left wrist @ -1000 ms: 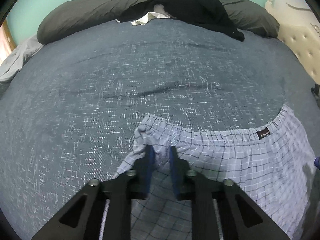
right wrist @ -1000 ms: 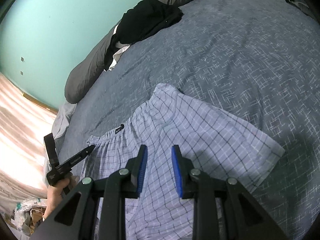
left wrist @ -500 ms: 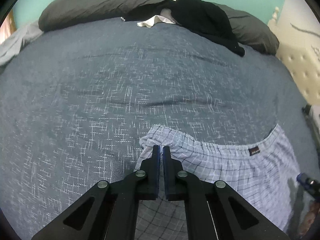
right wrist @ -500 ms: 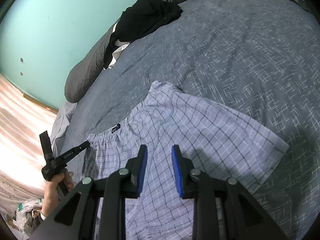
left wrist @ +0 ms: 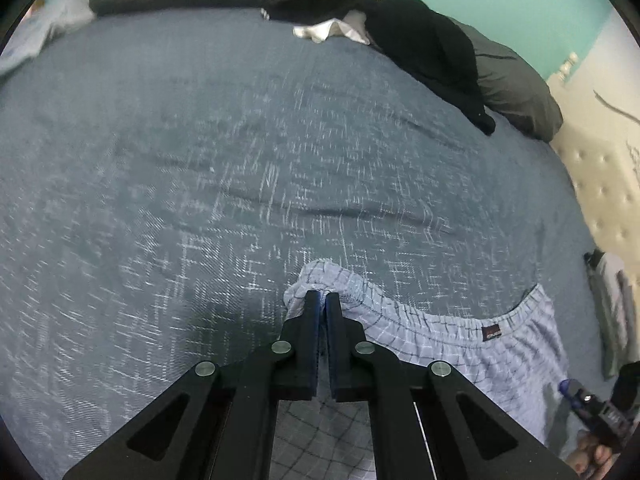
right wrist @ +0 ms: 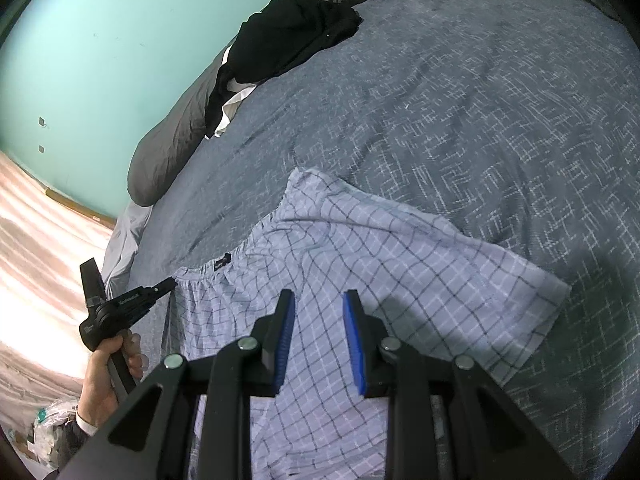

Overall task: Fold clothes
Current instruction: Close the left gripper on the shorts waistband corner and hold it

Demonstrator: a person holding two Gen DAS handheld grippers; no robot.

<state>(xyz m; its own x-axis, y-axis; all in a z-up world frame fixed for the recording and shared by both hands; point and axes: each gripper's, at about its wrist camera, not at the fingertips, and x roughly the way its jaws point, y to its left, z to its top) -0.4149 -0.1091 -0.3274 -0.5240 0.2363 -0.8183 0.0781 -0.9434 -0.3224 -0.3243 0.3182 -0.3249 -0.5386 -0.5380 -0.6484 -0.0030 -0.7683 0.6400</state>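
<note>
Shorts [left wrist: 460,344] | left tool [left wrist: 321,300] clamped on waistband corner, lower centre | right tool [right wrist: 319,306] part-open, empty | lift corner evenly, avoid bunching.

The lower part of the pale blue checked cotton shorts [right wrist: 360,264] runs under the right gripper's black arms [right wrist: 318,336]. The dark blue patterned bedspread [left wrist: 200,160] is smeared with motion blur.

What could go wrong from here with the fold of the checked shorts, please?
The left tool is shut on only a small bunch of the waistband corner of the checked shorts, so the cloth may slip out when pulled. The right tool hangs open over the shorts, holding nothing, so the far side could drag and wrinkle on the blue bedspread.
</note>
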